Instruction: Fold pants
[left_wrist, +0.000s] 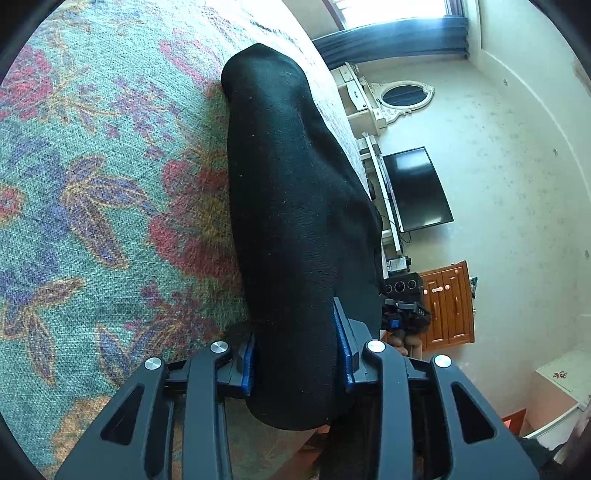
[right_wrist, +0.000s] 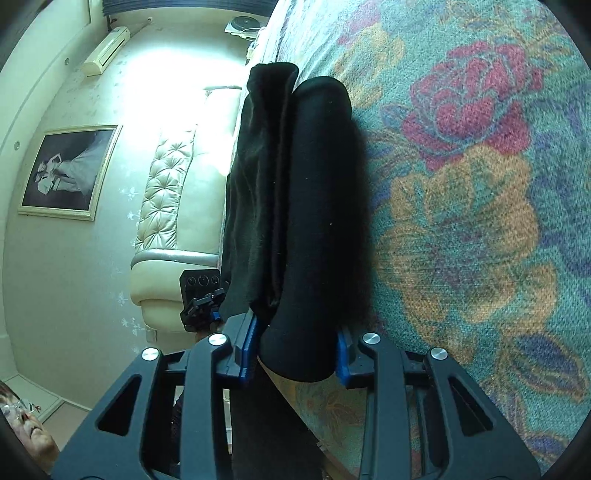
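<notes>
The black pants (left_wrist: 291, 206) lie folded in a thick long bundle on the floral bedspread (left_wrist: 92, 184) near the bed's edge. My left gripper (left_wrist: 299, 354) has its blue-padded jaws on either side of one end of the bundle, closed on the fabric. My right gripper (right_wrist: 295, 350) holds the other end of the pants (right_wrist: 310, 206) the same way, with folded layers showing on the left side of the roll. The right gripper shows small in the left wrist view (left_wrist: 402, 317), and the left gripper in the right wrist view (right_wrist: 201, 302).
The bedspread (right_wrist: 480, 221) fills one side of each view. Beyond the bed edge are a TV (left_wrist: 417, 188), a white dresser with an oval mirror (left_wrist: 402, 96), a wooden cabinet (left_wrist: 447, 302), a tufted headboard (right_wrist: 166, 192) and a framed picture (right_wrist: 66, 170).
</notes>
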